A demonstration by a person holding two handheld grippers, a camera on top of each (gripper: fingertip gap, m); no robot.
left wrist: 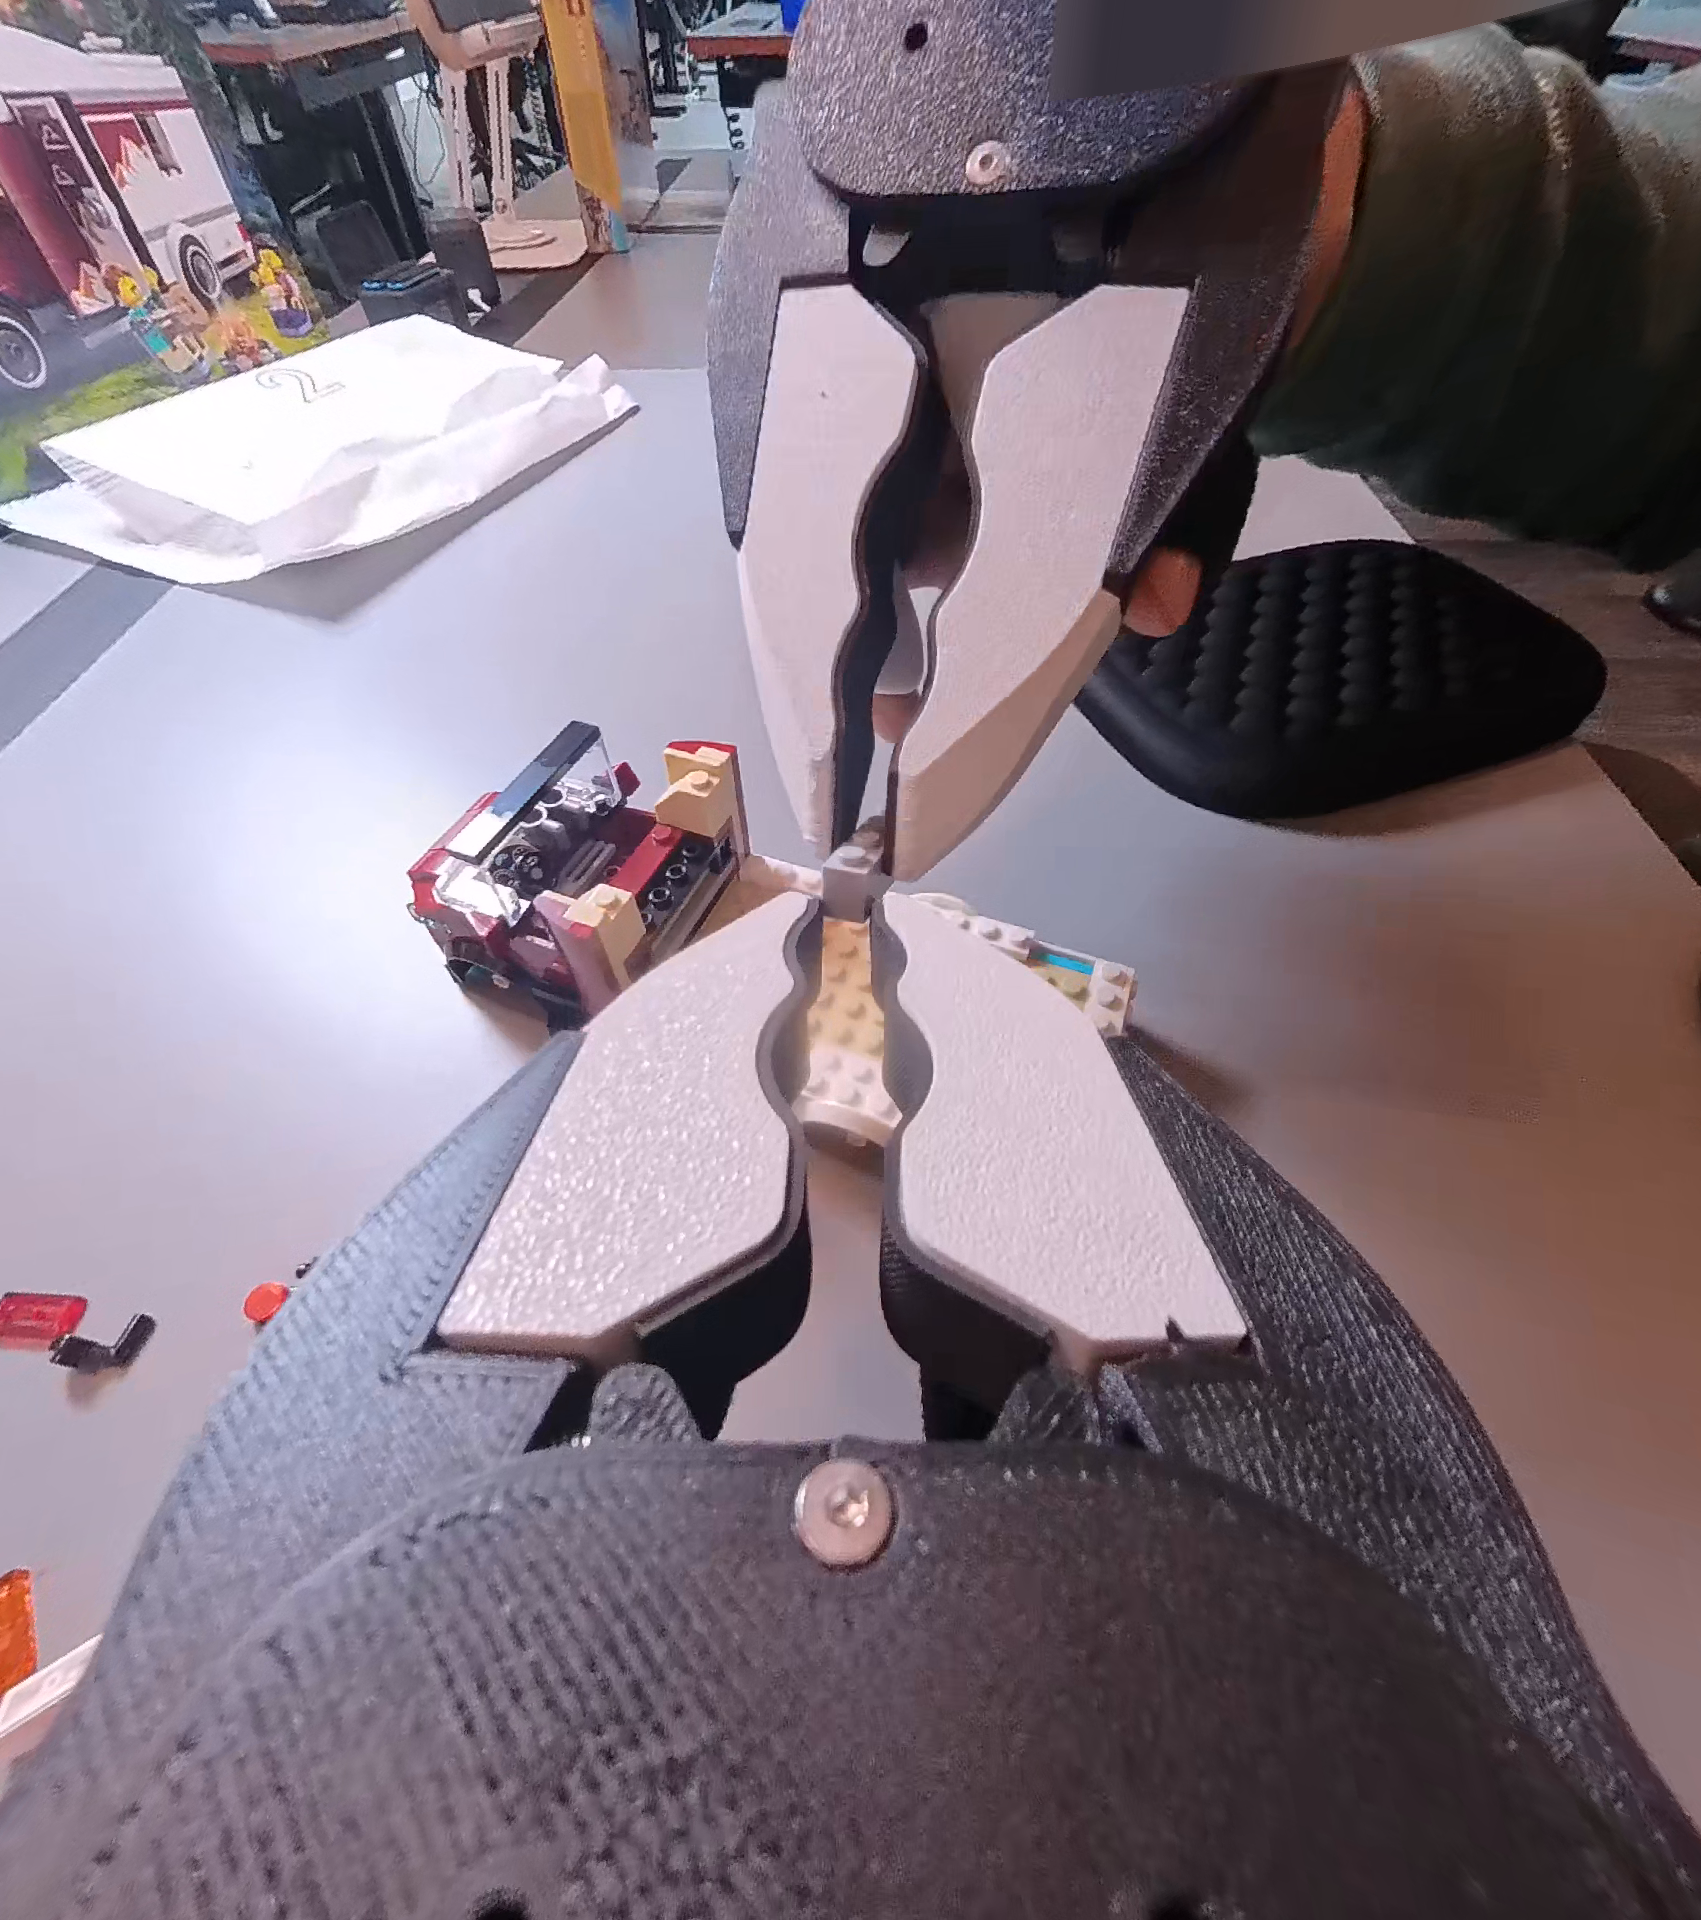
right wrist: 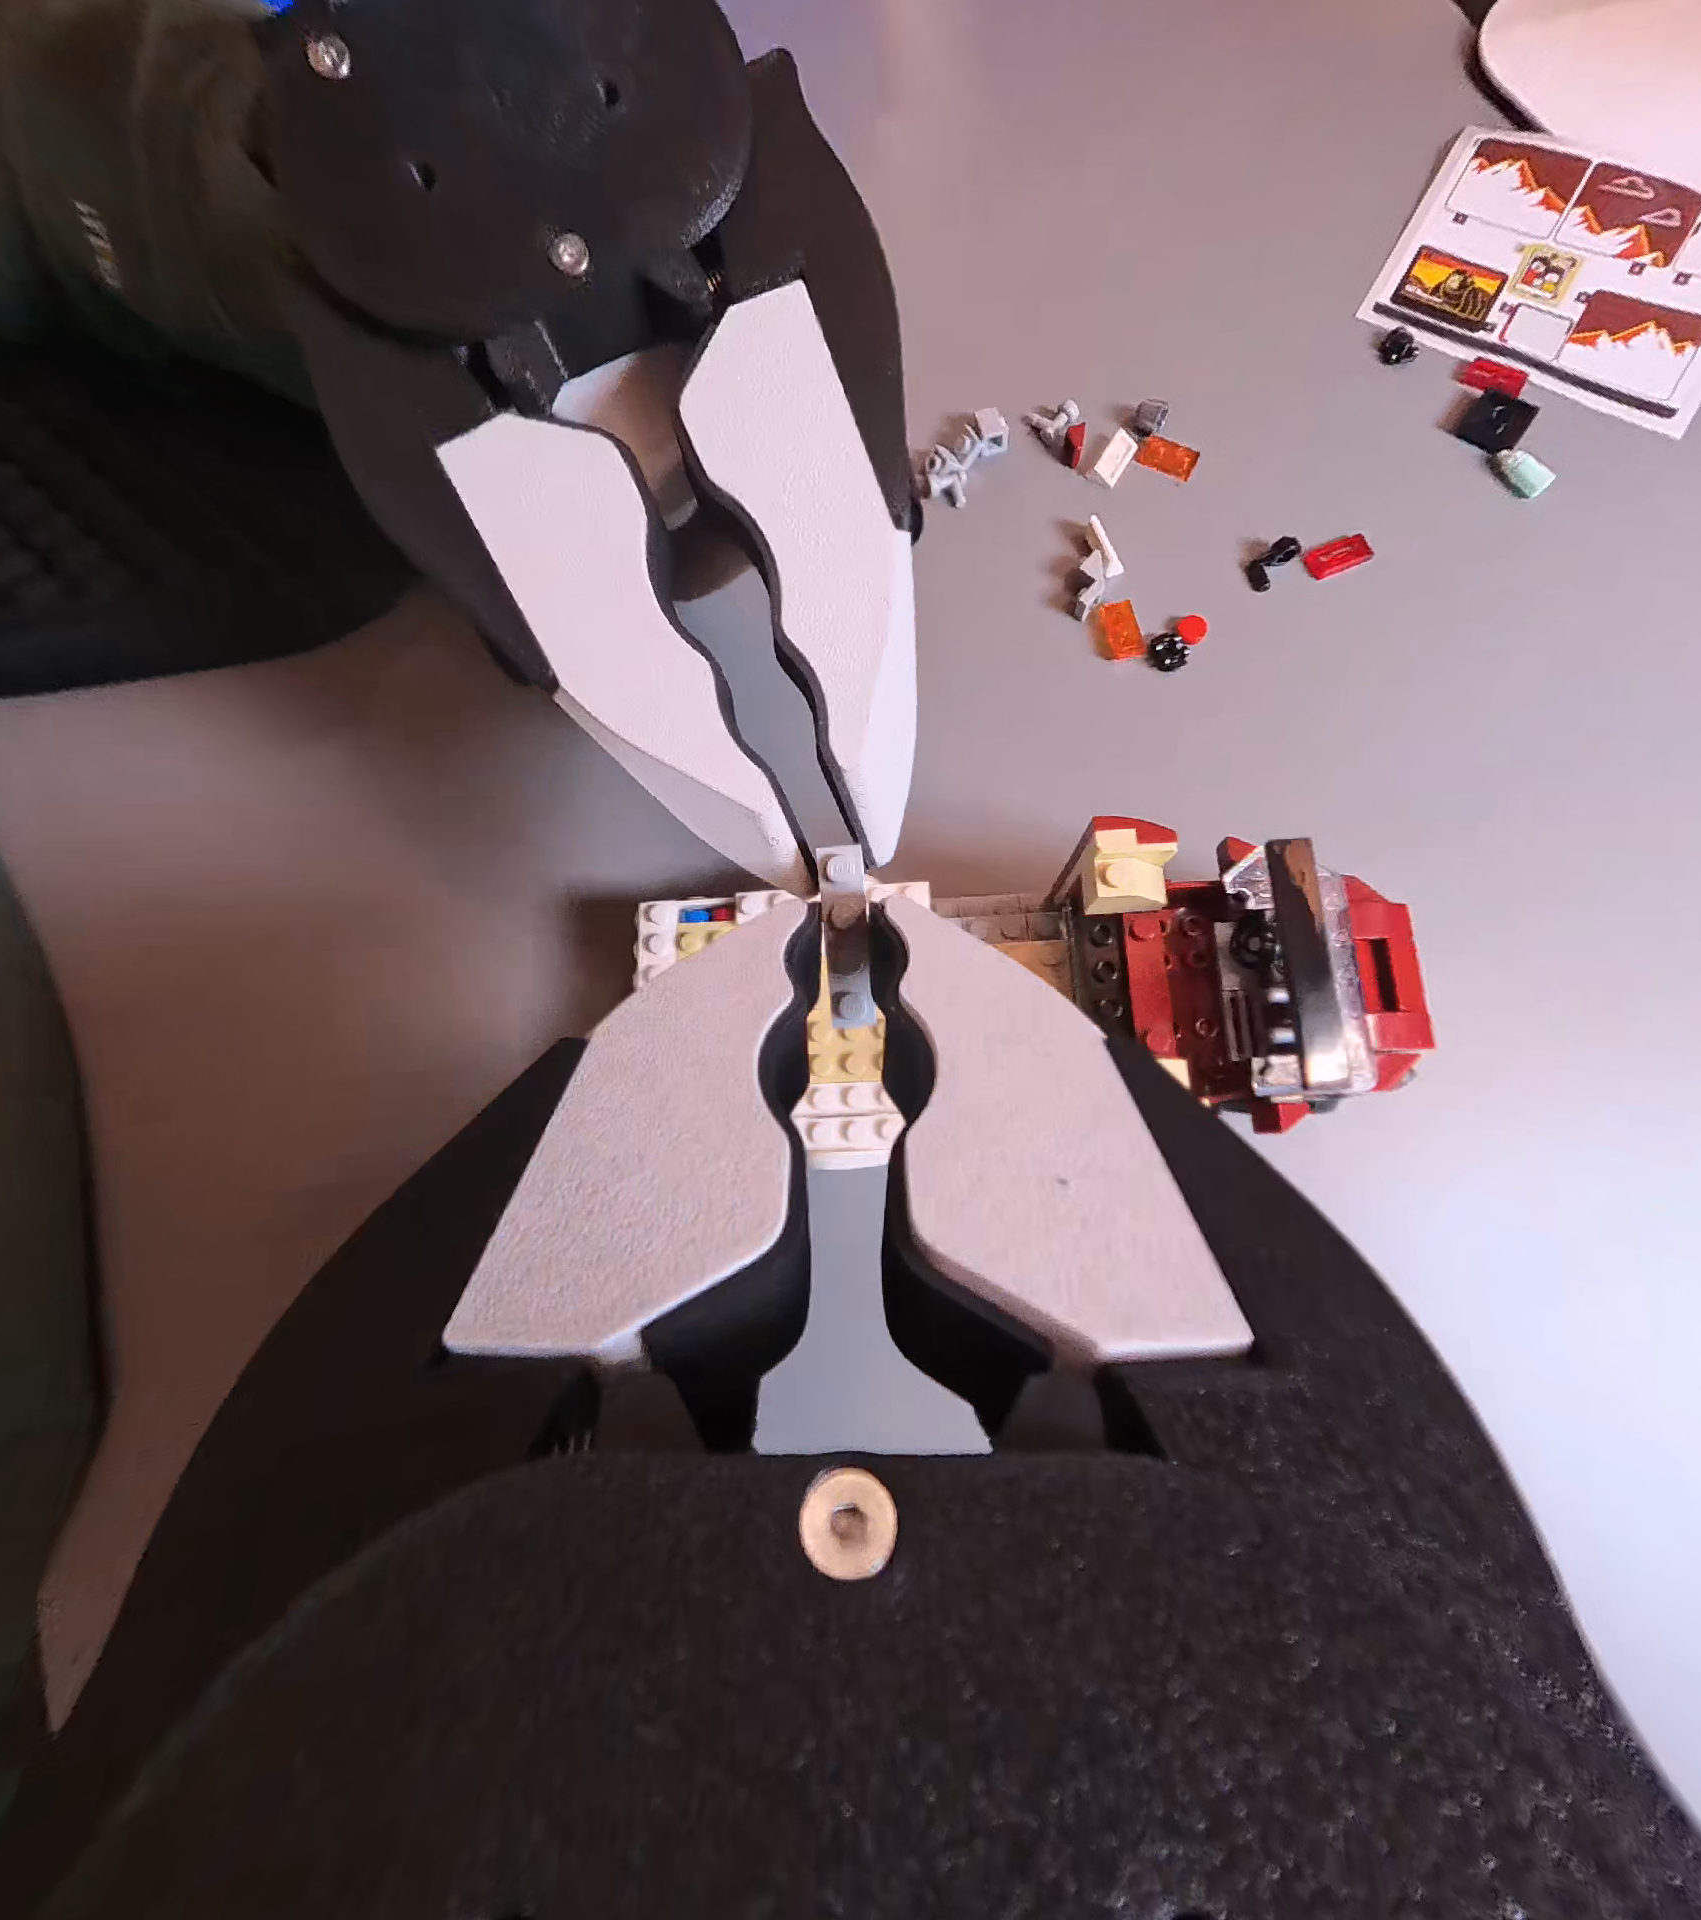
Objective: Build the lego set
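A small grey Lego piece (left wrist: pixel 846 878) (right wrist: pixel 844 868) sits over a tan and white plate base (left wrist: pixel 846 1013) (right wrist: pixel 846 1049) joined to a dark red vehicle build (left wrist: pixel 555 883) (right wrist: pixel 1241 966) on the grey table. My left gripper (left wrist: pixel 846 906) (right wrist: pixel 841 847) and my right gripper (right wrist: pixel 844 912) (left wrist: pixel 865 836) face each other tip to tip. Both have their jaws nearly closed, pinching the grey piece from opposite ends. The base is largely hidden under the fingers.
Loose small pieces (right wrist: pixel 1126 520) (left wrist: pixel 35 1314) lie scattered beyond the vehicle, next to a sticker sheet (right wrist: pixel 1563 281). A white paper bag (left wrist: pixel 326 447) and the set's box (left wrist: pixel 46 260) lie at the far left. A black chair (left wrist: pixel 1345 675) stands by the table edge. Both grippers' tips are close together, under 4 cm apart.
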